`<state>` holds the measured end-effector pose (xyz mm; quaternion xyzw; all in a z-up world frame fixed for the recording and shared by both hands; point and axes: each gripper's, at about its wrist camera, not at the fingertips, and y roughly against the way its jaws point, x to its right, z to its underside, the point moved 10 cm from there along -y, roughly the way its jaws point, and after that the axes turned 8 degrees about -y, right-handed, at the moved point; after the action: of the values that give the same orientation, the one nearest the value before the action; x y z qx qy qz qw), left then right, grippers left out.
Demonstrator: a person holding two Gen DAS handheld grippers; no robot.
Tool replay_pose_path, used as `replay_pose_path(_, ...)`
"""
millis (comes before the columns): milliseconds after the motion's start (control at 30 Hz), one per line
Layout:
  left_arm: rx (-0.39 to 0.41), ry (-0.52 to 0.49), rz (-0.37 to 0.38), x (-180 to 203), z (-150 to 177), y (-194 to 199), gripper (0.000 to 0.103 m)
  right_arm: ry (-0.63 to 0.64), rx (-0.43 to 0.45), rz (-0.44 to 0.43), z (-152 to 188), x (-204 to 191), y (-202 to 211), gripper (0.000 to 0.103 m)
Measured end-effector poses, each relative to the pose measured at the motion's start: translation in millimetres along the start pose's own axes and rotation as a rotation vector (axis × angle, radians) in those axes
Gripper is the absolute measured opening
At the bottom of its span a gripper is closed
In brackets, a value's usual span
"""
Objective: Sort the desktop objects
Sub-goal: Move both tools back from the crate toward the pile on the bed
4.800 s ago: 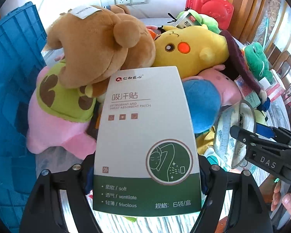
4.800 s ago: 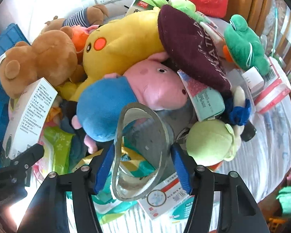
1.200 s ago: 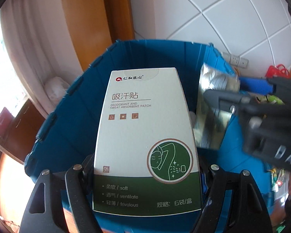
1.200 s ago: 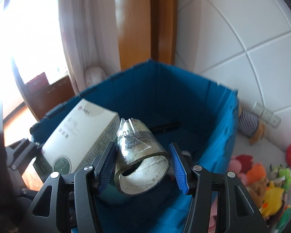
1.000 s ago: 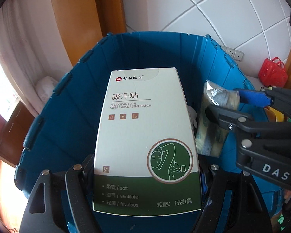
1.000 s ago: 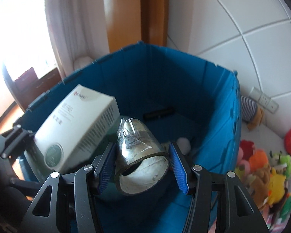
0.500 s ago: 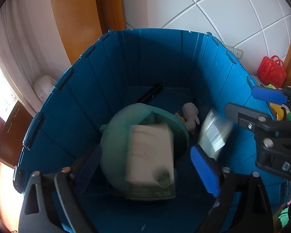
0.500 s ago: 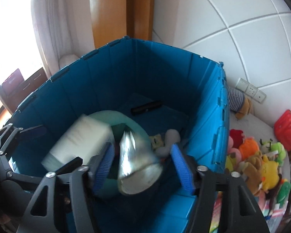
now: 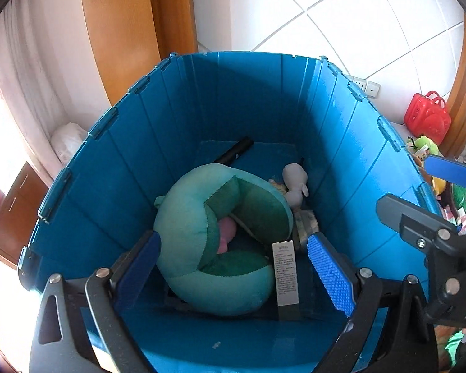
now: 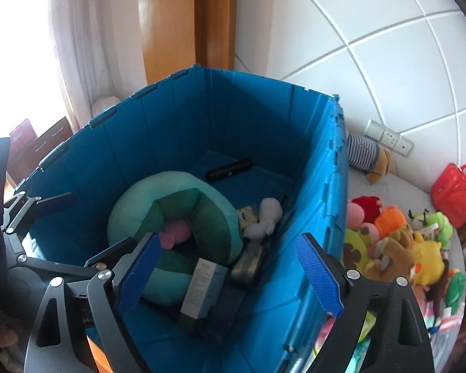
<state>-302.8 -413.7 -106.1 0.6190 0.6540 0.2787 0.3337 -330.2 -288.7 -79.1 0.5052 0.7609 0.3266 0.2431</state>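
Observation:
A deep blue crate (image 9: 124,161) (image 10: 320,205) fills both views. Inside lie a green neck pillow (image 9: 202,233) (image 10: 171,205), the white patch box (image 9: 284,272) (image 10: 203,283) on its edge, and the wrapped tape roll (image 10: 248,262) (image 9: 306,225) beside the right wall. My left gripper (image 9: 234,267) is open and empty above the crate. My right gripper (image 10: 230,275) is open and empty above the crate's right side.
The crate also holds a small grey plush (image 9: 295,181) (image 10: 265,214) and a black bar (image 10: 228,169). Right of the crate, several plush toys (image 10: 400,242) and a red toy case (image 10: 455,197) lie on the table. A tiled wall with sockets (image 10: 386,138) stands behind.
Both grippers opened over the crate. The patch box and the tape roll dropped out of them and now rest on the crate floor beside the green pillow.

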Motion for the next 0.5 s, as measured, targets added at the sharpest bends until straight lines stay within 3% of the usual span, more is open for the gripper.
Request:
replay_pose_path(167, 0.036, -0.013, -0.01, 11.5, 1.1, 13.7, 0.097, -0.045, 0.051, 0.013, 4.4, 20.4, 21.5, 0.102)
replay_pose_path(500, 0.11, -0.045, -0.007, 66.1, -0.3, 41.0, 0.097, -0.198, 0.098, 0.001, 30.6, 82.0, 51.9, 0.103)
